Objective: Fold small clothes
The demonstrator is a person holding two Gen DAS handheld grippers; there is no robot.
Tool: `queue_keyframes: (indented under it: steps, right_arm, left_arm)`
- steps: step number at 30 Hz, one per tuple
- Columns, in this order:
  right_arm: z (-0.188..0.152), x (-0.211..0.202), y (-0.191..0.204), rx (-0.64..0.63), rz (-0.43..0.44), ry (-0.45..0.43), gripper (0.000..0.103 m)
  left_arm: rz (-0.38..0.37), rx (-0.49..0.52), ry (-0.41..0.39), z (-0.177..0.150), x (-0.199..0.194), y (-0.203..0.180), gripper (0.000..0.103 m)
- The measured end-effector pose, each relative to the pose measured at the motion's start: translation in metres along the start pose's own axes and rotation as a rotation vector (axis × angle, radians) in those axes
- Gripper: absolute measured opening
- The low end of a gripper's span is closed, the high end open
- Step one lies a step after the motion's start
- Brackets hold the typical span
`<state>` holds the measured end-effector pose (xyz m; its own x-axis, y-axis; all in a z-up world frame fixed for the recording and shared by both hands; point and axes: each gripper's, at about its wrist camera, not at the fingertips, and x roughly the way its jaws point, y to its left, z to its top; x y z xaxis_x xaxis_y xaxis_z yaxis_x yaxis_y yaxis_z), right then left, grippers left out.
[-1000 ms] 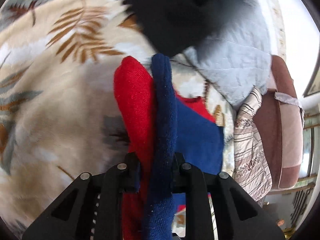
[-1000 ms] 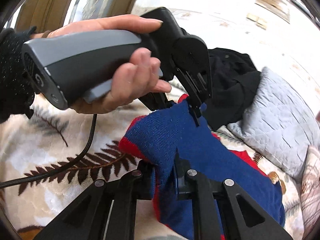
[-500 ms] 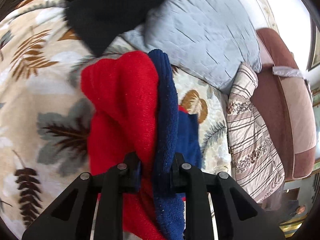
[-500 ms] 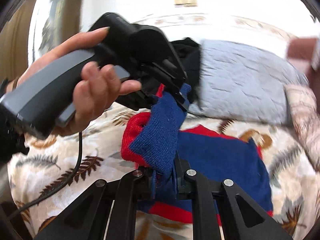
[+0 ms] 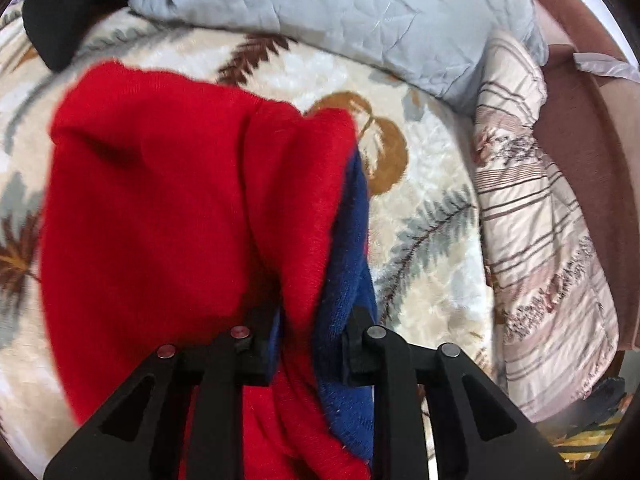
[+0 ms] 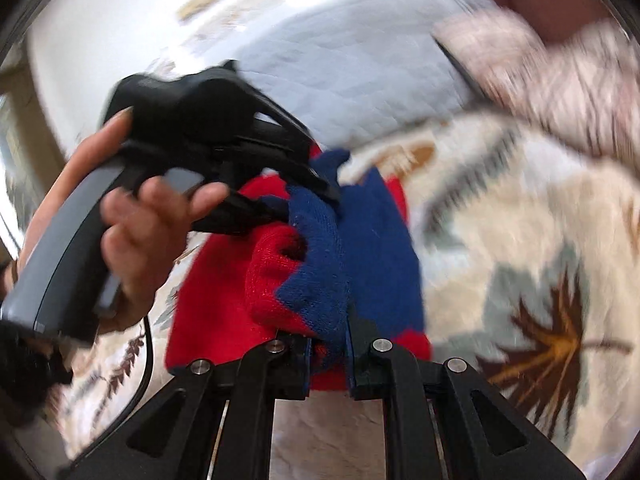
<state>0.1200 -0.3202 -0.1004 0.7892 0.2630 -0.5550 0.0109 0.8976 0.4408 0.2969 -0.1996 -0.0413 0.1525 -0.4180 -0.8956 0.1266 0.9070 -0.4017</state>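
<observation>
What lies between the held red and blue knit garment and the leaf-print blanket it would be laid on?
Nothing visible. Both the left gripper and right gripper clamp the red and blue knit garment, and the leaf-print blanket beside it shows bare; directly beneath is hidden.

Fuzzy knit sweater [image 5: 168,216], plush matt blanket [image 5: 432,208], quilted cloth pillow [image 5: 360,12].

home bedroom | leaf-print blanket [image 5: 432,152] | grey quilted pillow [image 5: 360,12] | striped bedding [image 5: 536,216]
</observation>
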Motion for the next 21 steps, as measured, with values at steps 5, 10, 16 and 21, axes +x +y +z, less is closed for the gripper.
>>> queue_keyframes:
  steps: [5,10,16,21]
  right_arm:
    - [-0.001,0.010,-0.022,0.121,0.061,0.053,0.023]
    - [0.014,-0.022,-0.037,0.219,0.094,-0.001,0.037]
    - [0.094,-0.004,-0.044,0.215,0.180,-0.025,0.052]
    - [0.123,0.081,-0.023,0.166,0.170,0.176,0.050]
  left_arm:
    - [-0.054,-0.011,-0.019,0.000,-0.011,-0.002,0.035]
    - [-0.138,-0.048,-0.123,0.001,-0.068,0.032,0.040]
    - [-0.039,-0.111,-0.253,-0.013,-0.109,0.105,0.056]
    - [-0.121,-0.180,-0.180,-0.034,-0.082,0.135,0.056]
